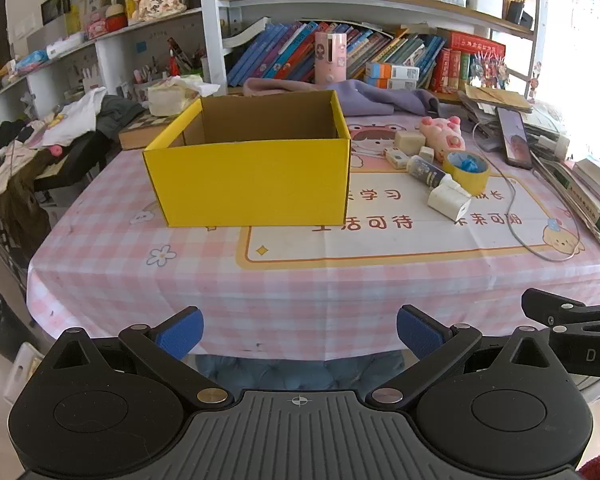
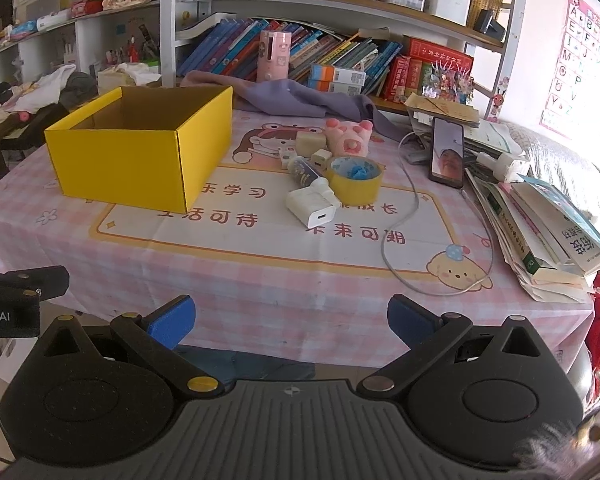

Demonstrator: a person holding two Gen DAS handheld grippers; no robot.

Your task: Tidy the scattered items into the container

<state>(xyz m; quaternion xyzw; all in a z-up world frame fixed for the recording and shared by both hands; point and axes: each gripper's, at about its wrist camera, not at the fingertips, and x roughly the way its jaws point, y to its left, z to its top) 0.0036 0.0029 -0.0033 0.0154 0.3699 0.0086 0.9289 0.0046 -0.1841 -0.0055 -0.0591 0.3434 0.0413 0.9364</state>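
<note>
A yellow cardboard box [image 1: 247,182] is sitting open-topped on the surface [image 1: 340,280], which is wearing a pink checked cloth with a cartoon panel; the box is bright yellow outside, plain brown inside, and nothing is showing within it. The scattered items are lying in a tight cluster just right of the box: a pink plush pig [image 2: 348,136] farthest back, a cream block [image 2: 310,142] just left of the pig, a small white cube plug [image 2: 321,158] in front of that block, a dark printed tube [image 2: 304,172] lying on its side, a roll of yellow tape [image 2: 354,180] with something blue crumpled in its core, and a white charger [image 2: 311,205] nearest the front edge — its port facing the camera. Further right of the box a phone [image 2: 447,152] is leaning upright with its screen lit, a pale cable [image 2: 416,216] looping beside it. The left gripper [image 1: 300,334] and the right gripper [image 2: 291,322] are both hovering over the near edge of the surface, well short of the box — each is holding its blue-padded fingers spread wide with nothing between them.
</note>
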